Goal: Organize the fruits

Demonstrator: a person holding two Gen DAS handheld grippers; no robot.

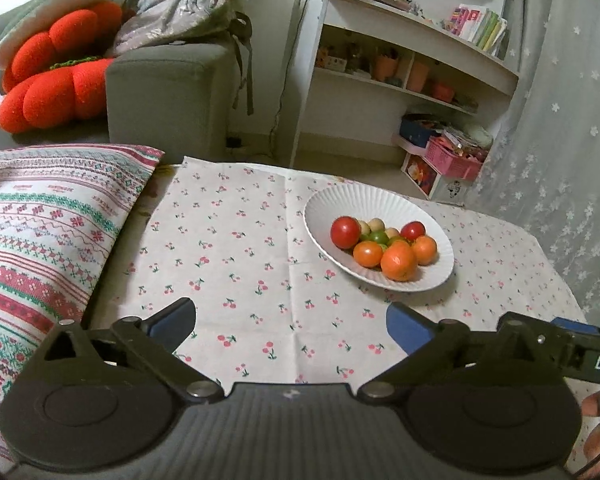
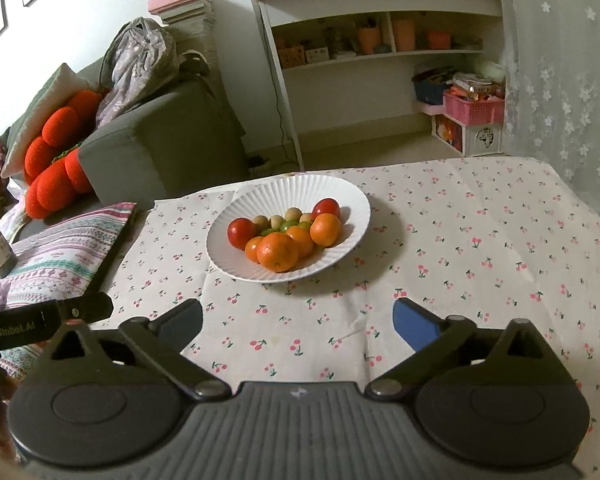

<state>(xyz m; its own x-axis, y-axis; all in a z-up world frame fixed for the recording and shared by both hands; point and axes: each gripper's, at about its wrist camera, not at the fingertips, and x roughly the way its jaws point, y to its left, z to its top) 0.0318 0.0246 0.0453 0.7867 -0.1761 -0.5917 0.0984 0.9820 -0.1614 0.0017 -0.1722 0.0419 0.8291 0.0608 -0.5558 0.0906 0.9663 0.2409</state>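
Note:
A white ribbed plate (image 1: 380, 200) (image 2: 340, 196) stands on the cherry-print tablecloth (image 1: 236, 256) (image 2: 480, 240). It holds several oranges (image 1: 398, 262) (image 2: 278, 252), two red tomatoes (image 1: 345, 232) (image 2: 241, 232), small green fruits (image 1: 378, 237) (image 2: 290, 225) and small beige round fruits (image 1: 376, 224) (image 2: 293, 214). My left gripper (image 1: 290, 324) is open and empty, above the cloth, near and left of the plate. My right gripper (image 2: 298, 320) is open and empty, in front of the plate. Part of the right gripper shows at the left view's right edge (image 1: 596, 356).
A striped patterned cushion (image 1: 40, 232) (image 2: 64, 252) lies at the table's left. A grey sofa (image 1: 168, 96) with red cushions (image 1: 56, 72) stands behind. A white shelf unit (image 2: 380, 40) and a pink basket (image 2: 474, 108) are at the back. A lace curtain (image 1: 560, 120) hangs right.

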